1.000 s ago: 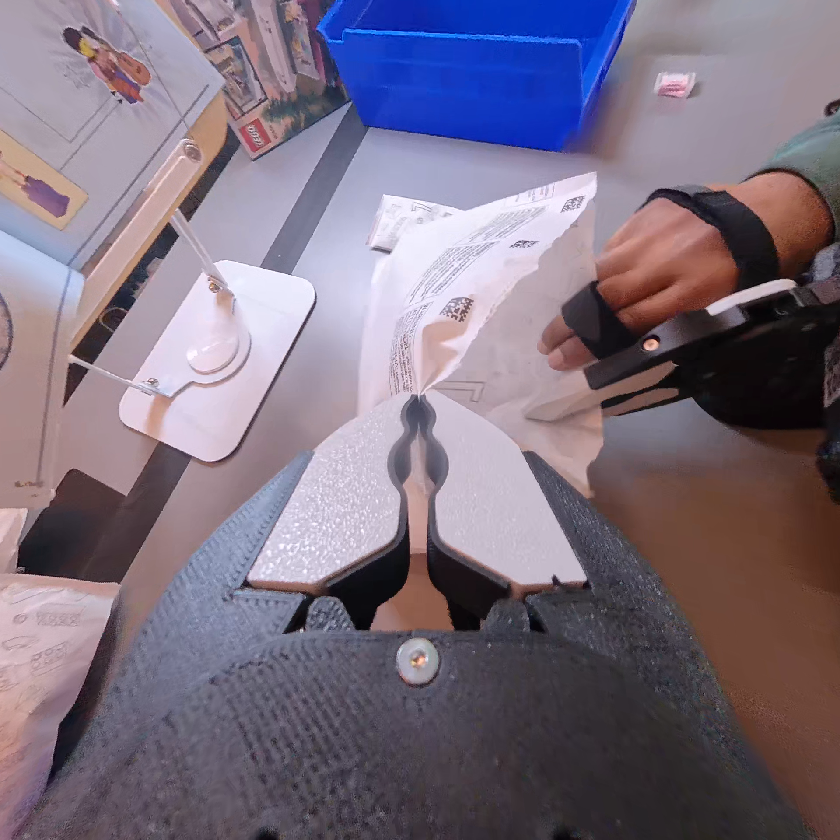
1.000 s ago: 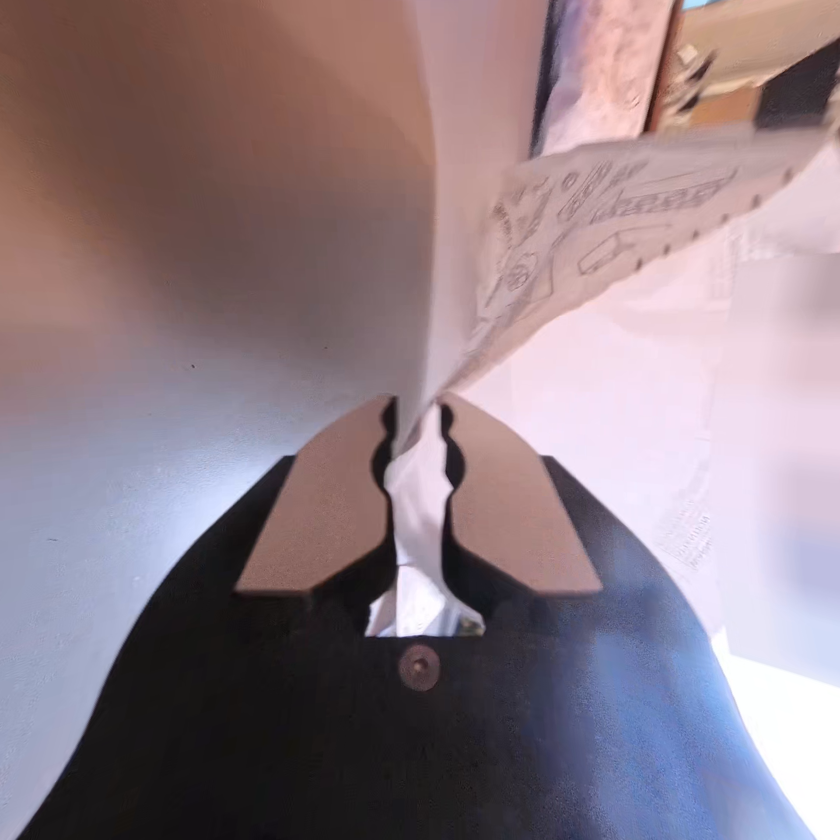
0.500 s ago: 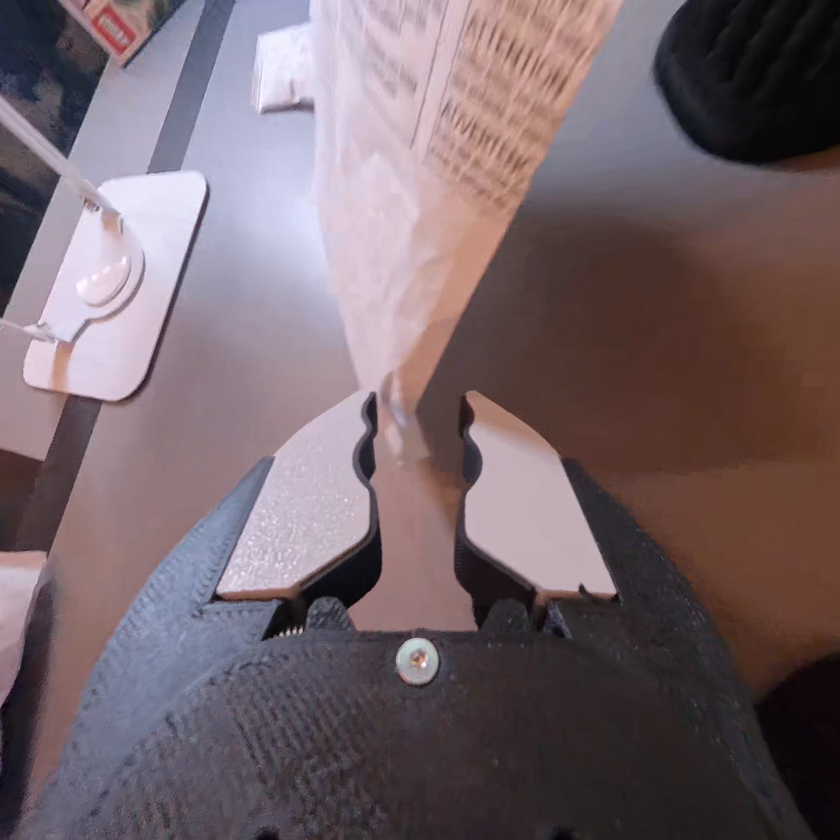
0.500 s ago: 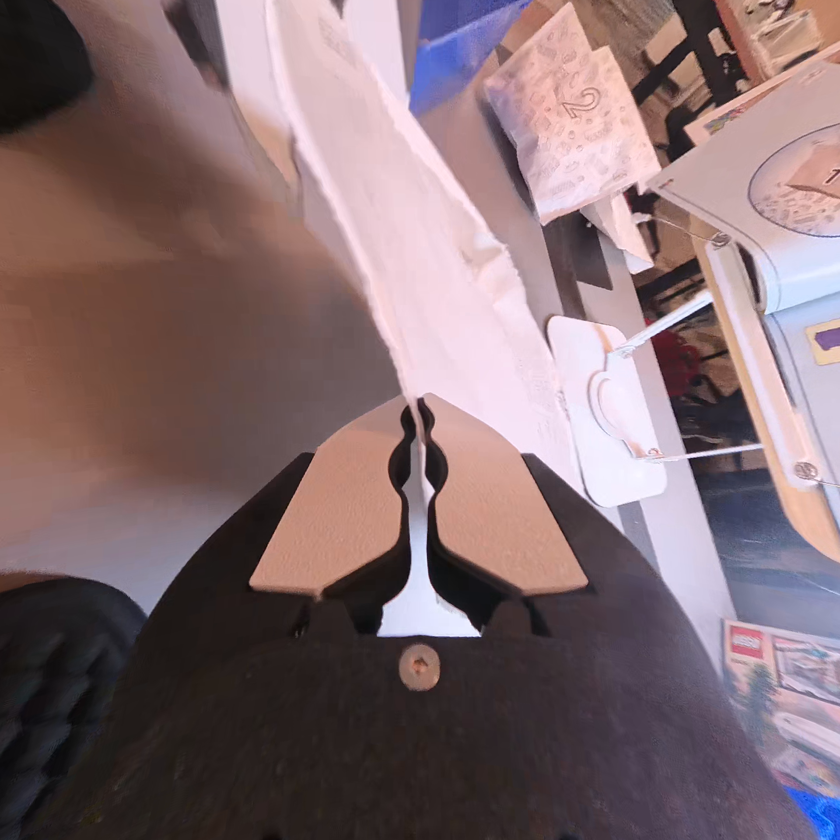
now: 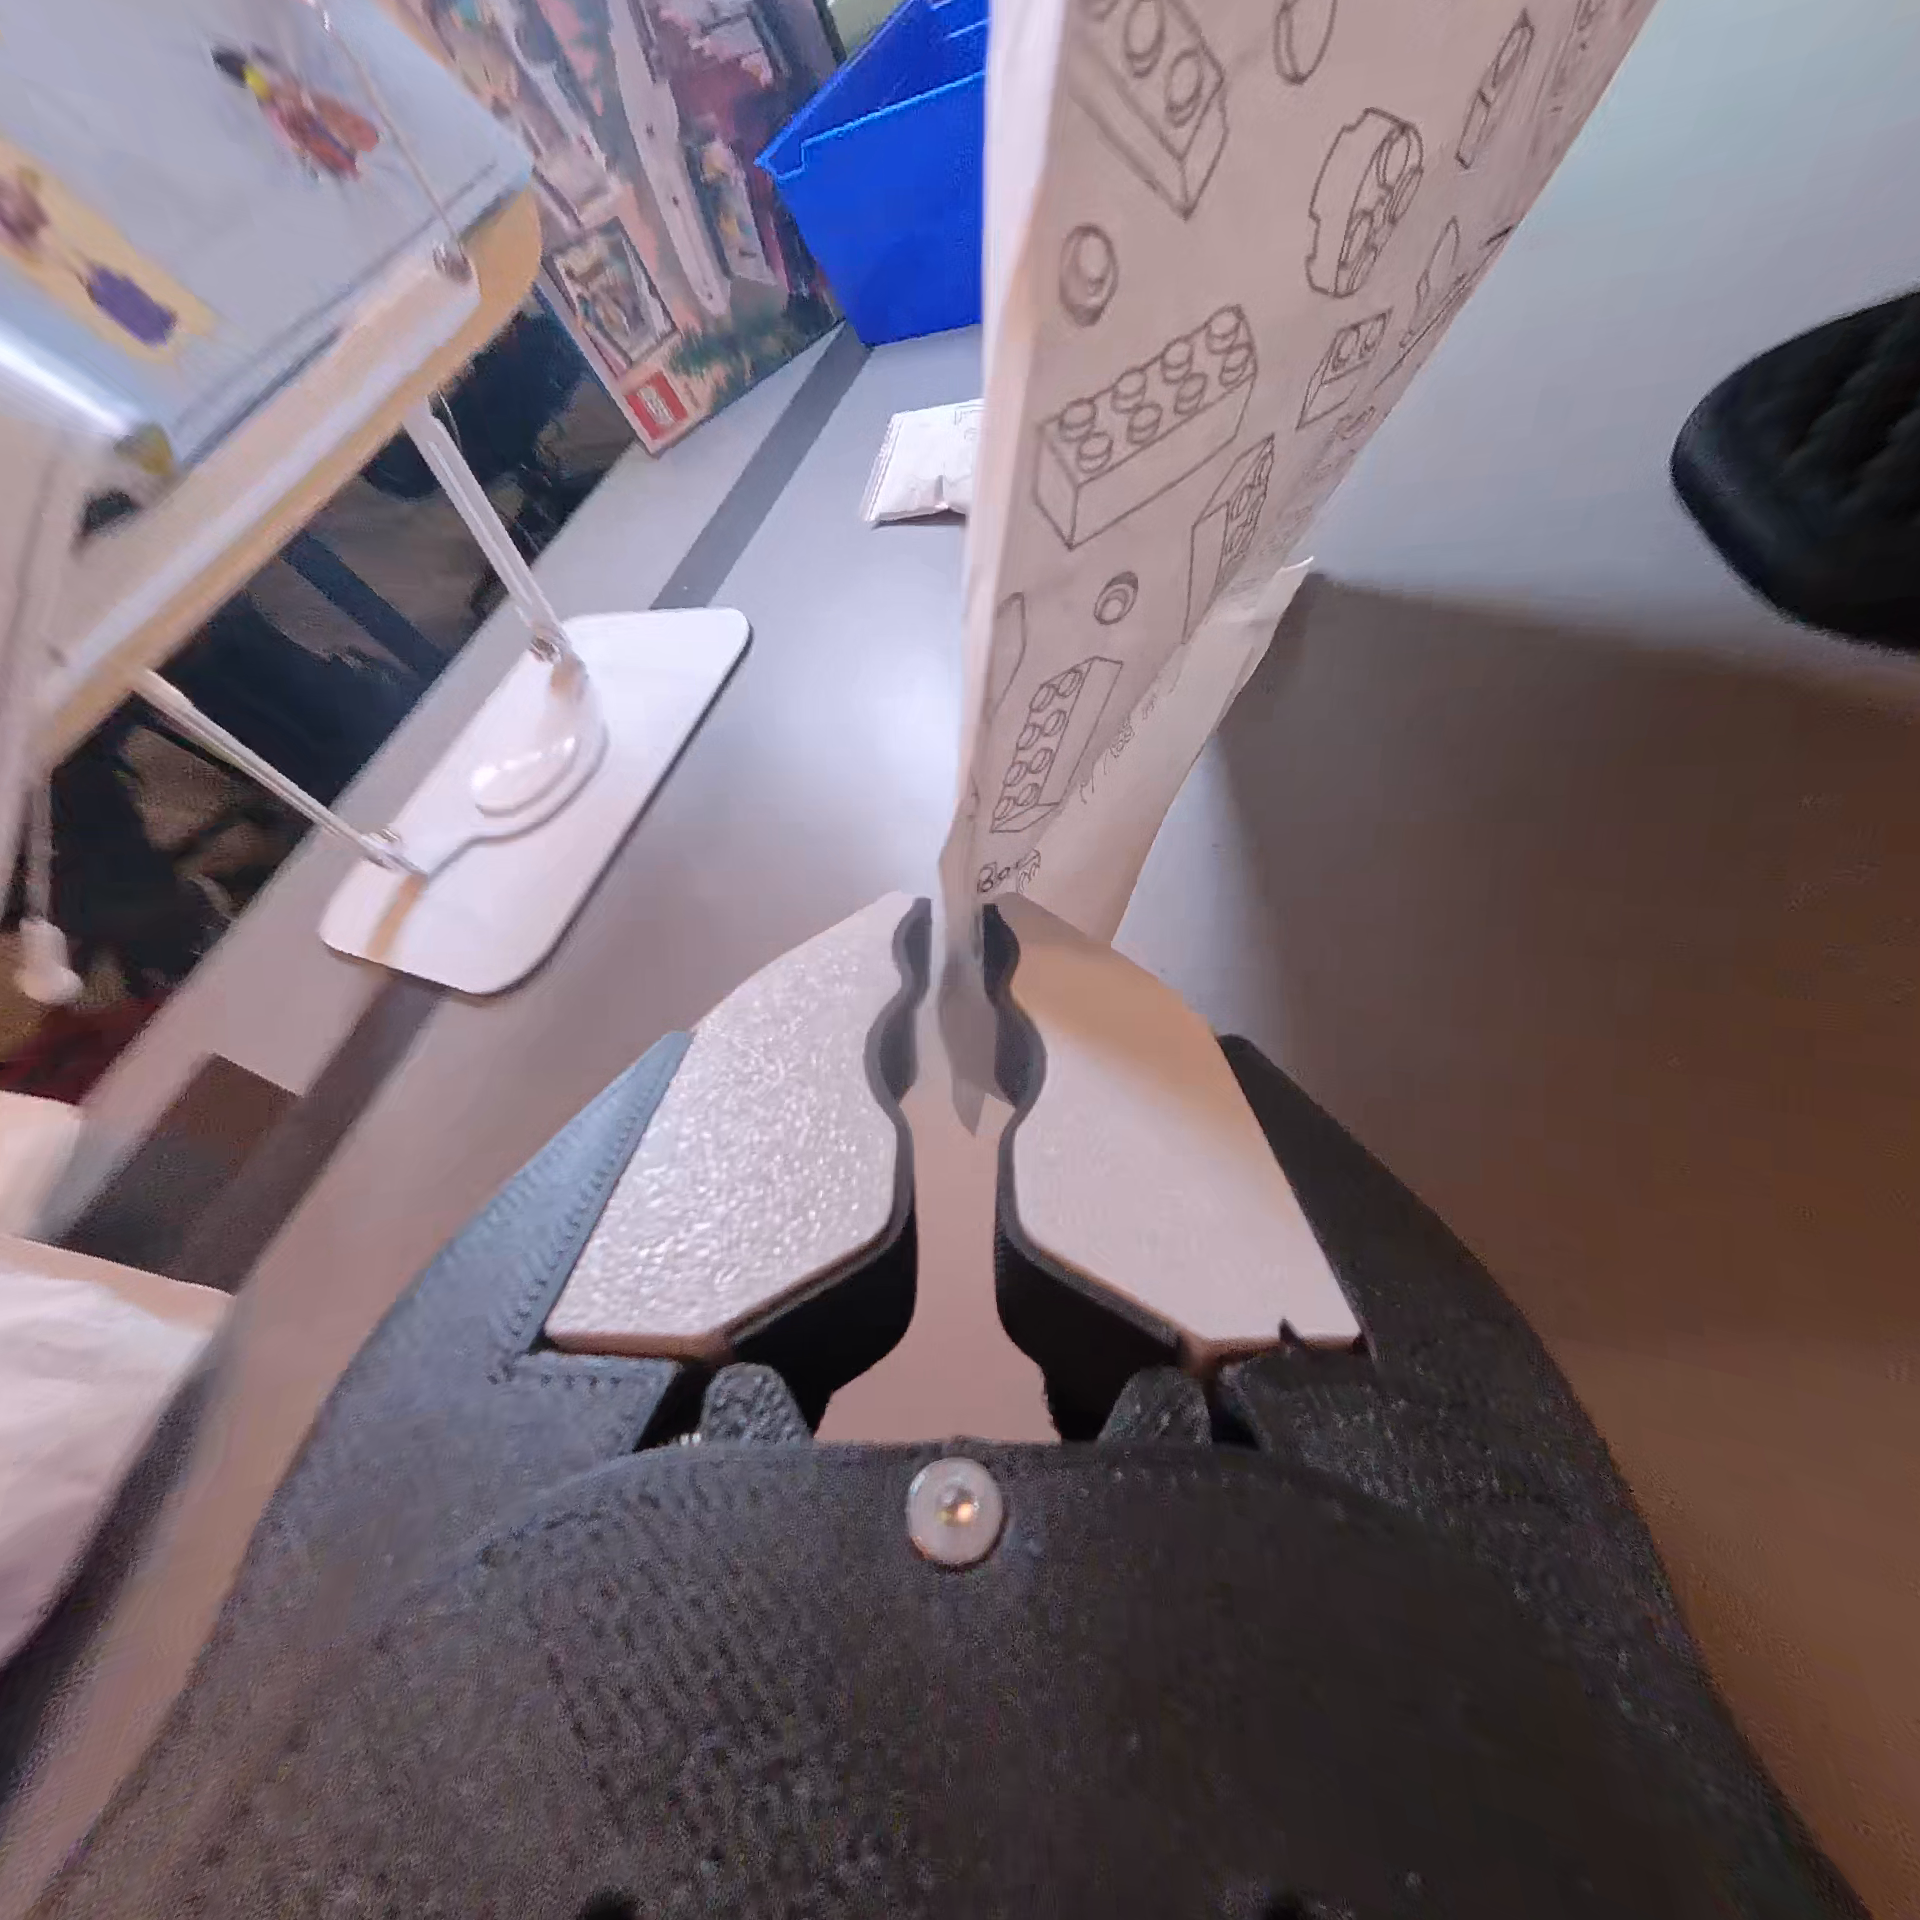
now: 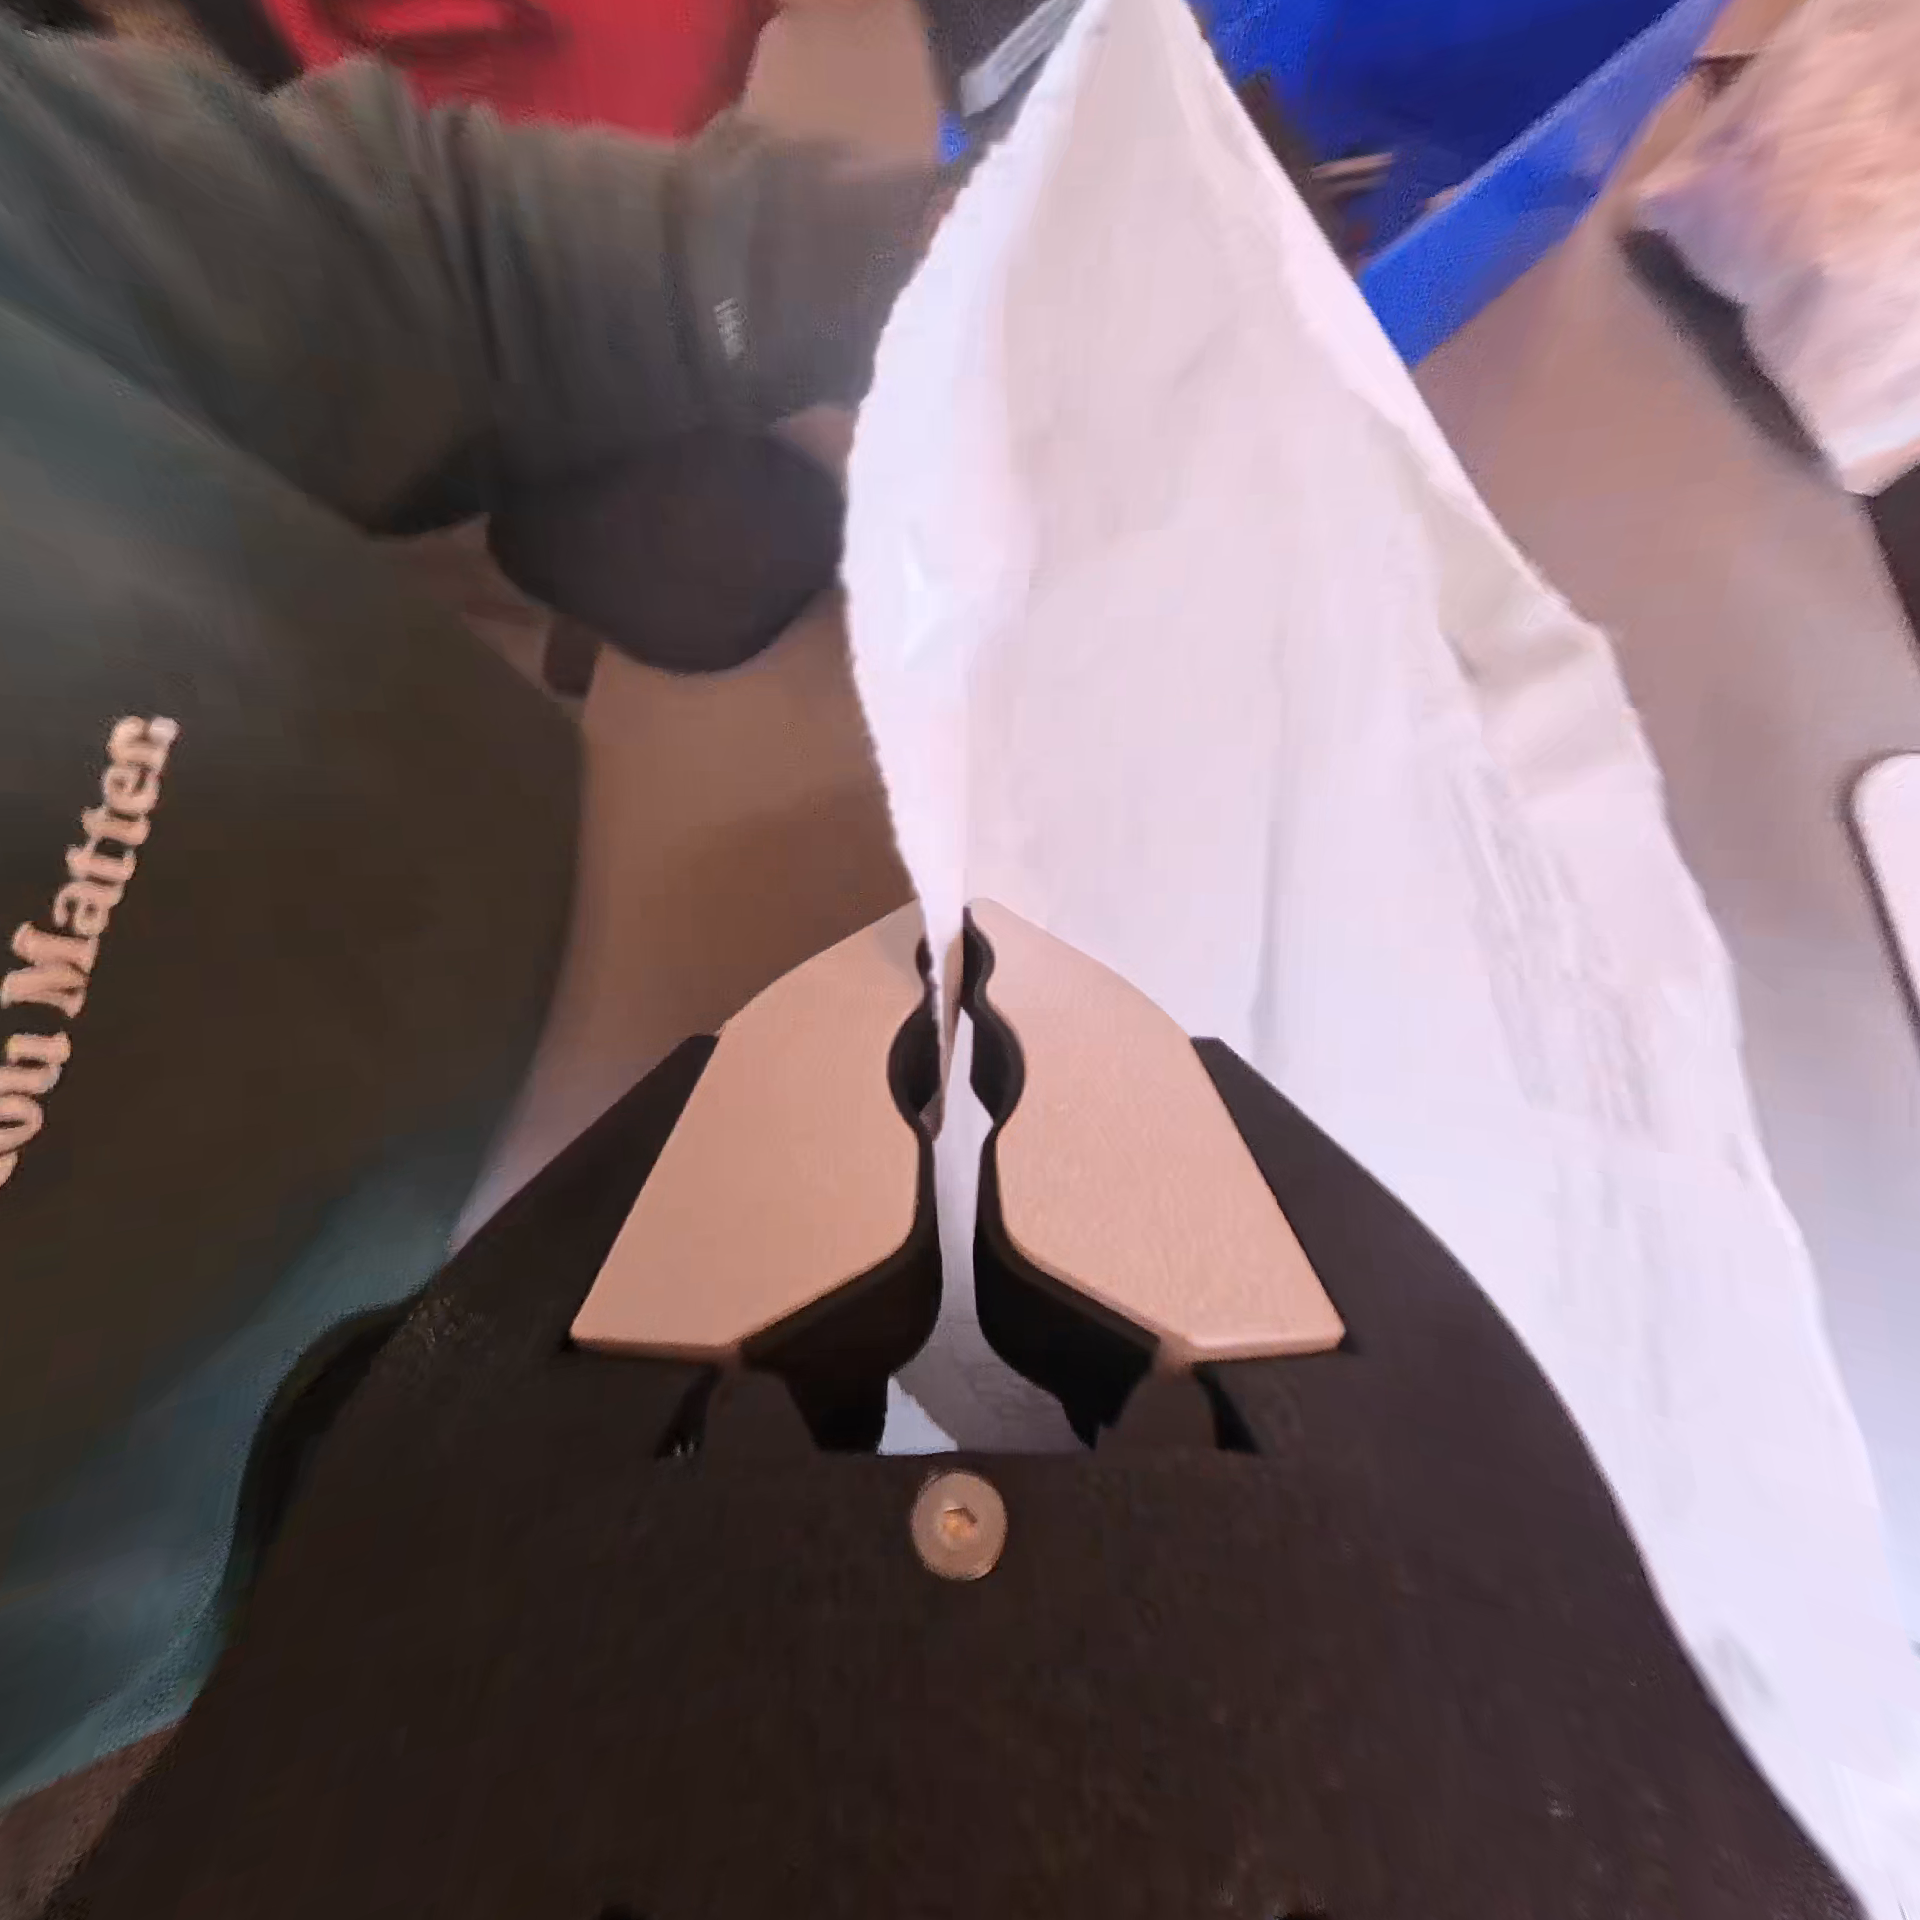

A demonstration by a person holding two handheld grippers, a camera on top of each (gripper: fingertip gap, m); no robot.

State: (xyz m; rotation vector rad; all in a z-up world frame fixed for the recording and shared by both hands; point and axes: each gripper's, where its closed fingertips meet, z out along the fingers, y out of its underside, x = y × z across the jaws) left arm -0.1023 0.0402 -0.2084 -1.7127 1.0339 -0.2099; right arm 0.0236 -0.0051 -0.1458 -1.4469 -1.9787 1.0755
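The grey table (image 5: 810, 582) carries a blue bin (image 5: 883, 208) toward its far edge, a white stand base (image 5: 540, 821) near its left edge, and a small white packet (image 5: 925, 468) lying flat between them. Above the table, clear of its surface, hangs a white paper bag (image 5: 1174, 343) printed with outlines of toy bricks. It looks light, thin and limp, creasing easily and likely to tear, so its edges and corners are the places to hold. The left gripper (image 5: 954, 925) has its fingers nearly together, pinching a lower corner of the bag. The right gripper (image 6: 948, 935) is clamped tight on another edge of the bag (image 6: 1195, 623).
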